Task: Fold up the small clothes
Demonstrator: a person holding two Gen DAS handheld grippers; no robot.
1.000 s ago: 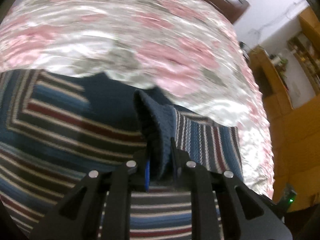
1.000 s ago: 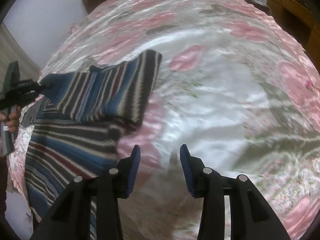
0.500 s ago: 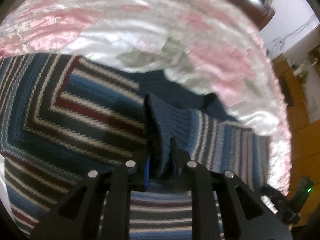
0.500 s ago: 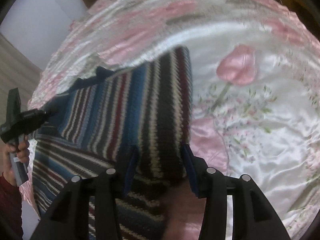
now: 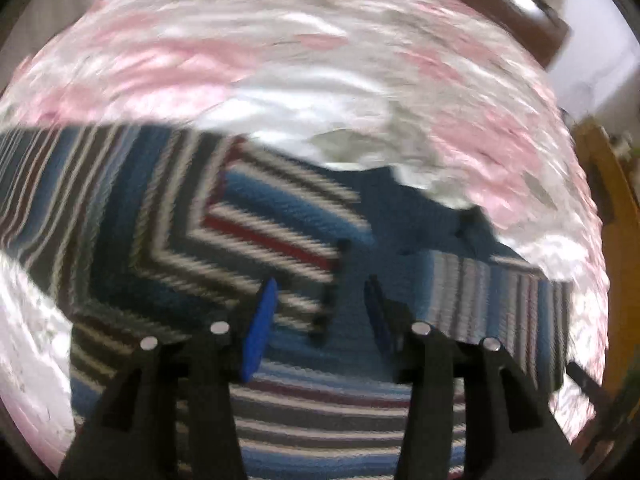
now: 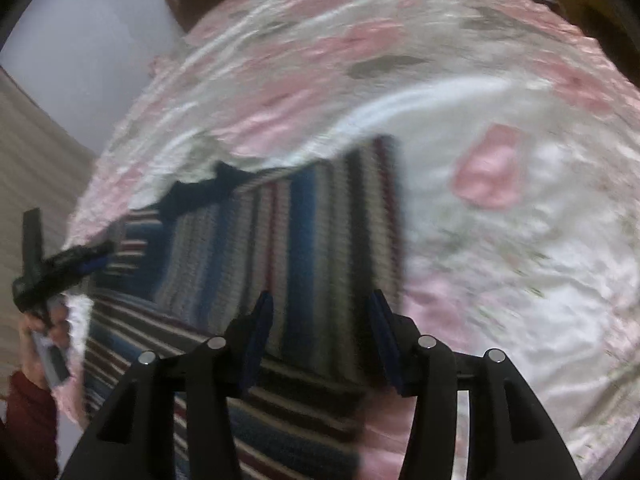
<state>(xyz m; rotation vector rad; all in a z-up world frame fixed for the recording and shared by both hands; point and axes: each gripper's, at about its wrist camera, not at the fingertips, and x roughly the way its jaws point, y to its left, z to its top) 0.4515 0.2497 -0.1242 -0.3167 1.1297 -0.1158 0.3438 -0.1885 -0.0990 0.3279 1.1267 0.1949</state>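
Both views blurred, striped sweater [image 5: 248, 232] edges smeared

Motion-blurred fisheye views, dark corners, glare on shiny bedspread [image 5: 320, 92]
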